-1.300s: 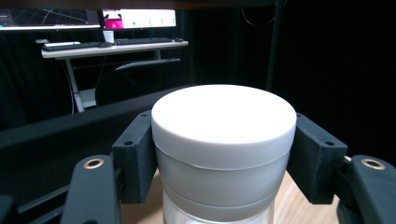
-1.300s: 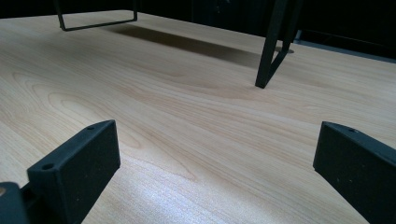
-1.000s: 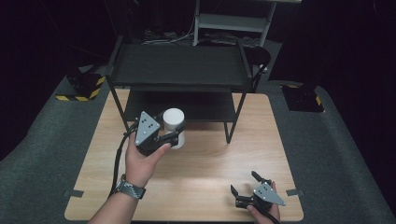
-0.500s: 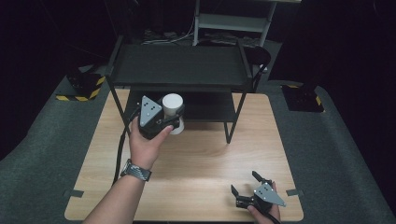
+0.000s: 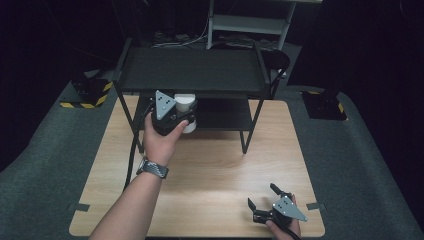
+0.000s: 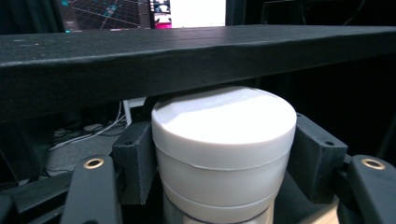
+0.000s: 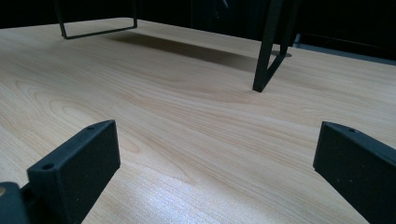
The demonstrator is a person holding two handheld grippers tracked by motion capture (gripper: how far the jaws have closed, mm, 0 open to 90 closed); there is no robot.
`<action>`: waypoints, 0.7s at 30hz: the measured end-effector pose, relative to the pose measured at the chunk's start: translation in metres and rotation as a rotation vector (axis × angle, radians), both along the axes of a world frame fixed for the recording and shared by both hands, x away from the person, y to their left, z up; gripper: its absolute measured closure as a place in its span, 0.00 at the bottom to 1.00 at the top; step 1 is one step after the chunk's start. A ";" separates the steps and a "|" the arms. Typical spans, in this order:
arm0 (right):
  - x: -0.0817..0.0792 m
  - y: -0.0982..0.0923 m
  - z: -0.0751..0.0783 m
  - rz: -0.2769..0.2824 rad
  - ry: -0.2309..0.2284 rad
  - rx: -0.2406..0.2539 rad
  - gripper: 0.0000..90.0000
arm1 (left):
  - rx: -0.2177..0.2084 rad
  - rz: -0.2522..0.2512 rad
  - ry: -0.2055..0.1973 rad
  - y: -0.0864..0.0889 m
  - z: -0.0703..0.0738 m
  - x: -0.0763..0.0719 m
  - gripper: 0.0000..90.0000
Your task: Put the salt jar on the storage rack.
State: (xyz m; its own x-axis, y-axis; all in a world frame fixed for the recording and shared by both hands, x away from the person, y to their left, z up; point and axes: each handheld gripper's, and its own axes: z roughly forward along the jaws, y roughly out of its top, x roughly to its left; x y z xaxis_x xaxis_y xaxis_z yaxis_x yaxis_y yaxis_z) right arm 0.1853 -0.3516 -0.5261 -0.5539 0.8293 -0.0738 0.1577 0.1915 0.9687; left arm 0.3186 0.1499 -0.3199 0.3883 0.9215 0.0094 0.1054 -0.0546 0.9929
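Inspection from the high view found the left gripper (image 5: 181,114) held up at the front edge of the black two-tier rack (image 5: 190,70), its jaws clamped on a white cylindrical jar (image 5: 184,107). The jar sat upright in the grip, level with the gap between the upper shelf and the lower shelf (image 5: 220,114), clear of the wooden table (image 5: 210,165). The left hand (image 5: 162,137) wrapped the gripper body from below, a dark watch (image 5: 151,168) on the wrist. The right gripper (image 5: 262,200) rested low at the near right corner of the table, well apart from the rack, jaws spread with nothing between them. From the left gripper view, the jar (image 6: 224,144) stood between the two black pads, both pressed against its sides just under the lid; the underside of the upper shelf (image 6: 187,51) ran directly above the lid, close but not touching. From the right gripper view, the jaws stood wide apart over bare table (image 7: 187,116), with a rack leg (image 7: 268,51) planted on the wood farther off.
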 end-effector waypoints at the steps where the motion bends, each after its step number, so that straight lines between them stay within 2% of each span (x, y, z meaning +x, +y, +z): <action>1: 0.000 0.000 0.000 0.000 0.000 0.000 0.01 | -0.002 0.006 -0.001 0.000 0.000 0.001 0.38; 10: 0.000 -0.002 0.000 0.004 -0.001 0.006 0.01 | -0.007 0.070 -0.014 -0.004 -0.006 0.018 0.38; 18: 0.000 -0.002 0.000 0.011 -0.002 0.003 0.01 | -0.006 0.094 -0.007 -0.010 -0.013 0.024 0.37; 21: 0.000 -0.001 0.000 0.009 -0.001 0.003 0.01 | -0.007 0.098 -0.020 -0.013 -0.017 0.023 0.37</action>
State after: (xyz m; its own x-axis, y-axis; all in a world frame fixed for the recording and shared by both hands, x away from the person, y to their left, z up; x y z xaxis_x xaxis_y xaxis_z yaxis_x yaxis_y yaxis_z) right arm 0.1852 -0.3528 -0.5263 -0.5614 0.8244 -0.0722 0.1546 0.1902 0.9695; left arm 0.3415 0.1374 -0.3369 0.2958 0.9552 0.0095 0.0902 -0.0379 0.9952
